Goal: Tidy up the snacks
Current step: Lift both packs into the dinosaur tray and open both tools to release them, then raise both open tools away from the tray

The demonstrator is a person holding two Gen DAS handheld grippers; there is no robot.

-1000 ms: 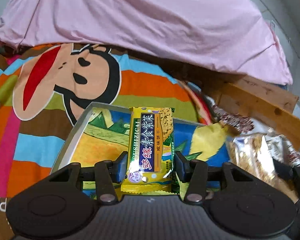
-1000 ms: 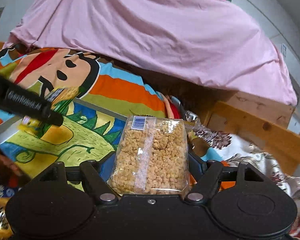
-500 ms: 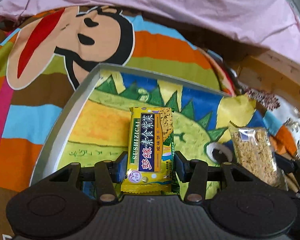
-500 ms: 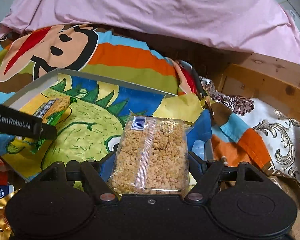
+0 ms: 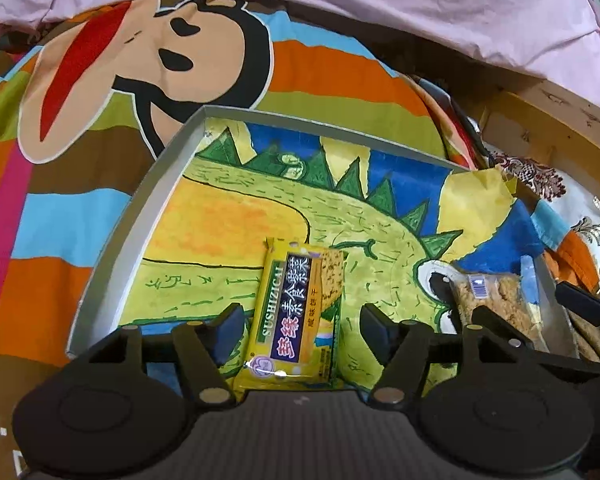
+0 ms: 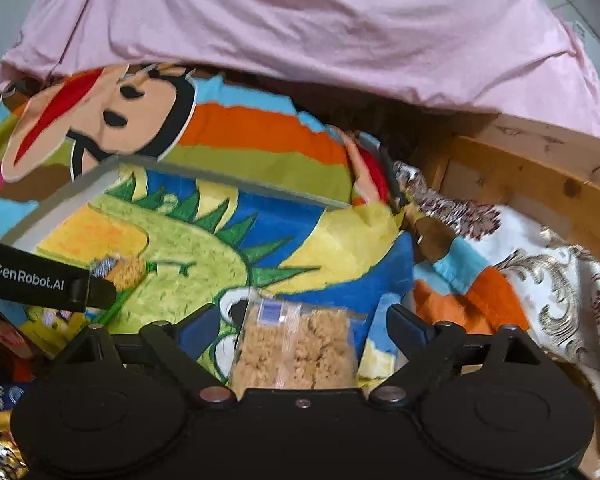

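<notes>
Striped bedspread (image 5: 80, 216) under your grey tray (image 5: 140, 216), both your left hand-held gripper (image 5: 302, 326) and right hand-held gripper (image 6: 300, 330) now spread apart, yellow cracker packet (image 5: 296, 312) and clear crisp bag (image 6: 296, 348) released onto it, bare dinosaur liner (image 5: 228, 220) up to its far rim.

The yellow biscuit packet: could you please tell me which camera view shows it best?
The left wrist view: the yellow biscuit packet lies whole and sharp in the tray, between the open fingers of the left gripper. The right wrist view shows only a blurred part of it, mostly hidden behind the left gripper's finger.
</notes>
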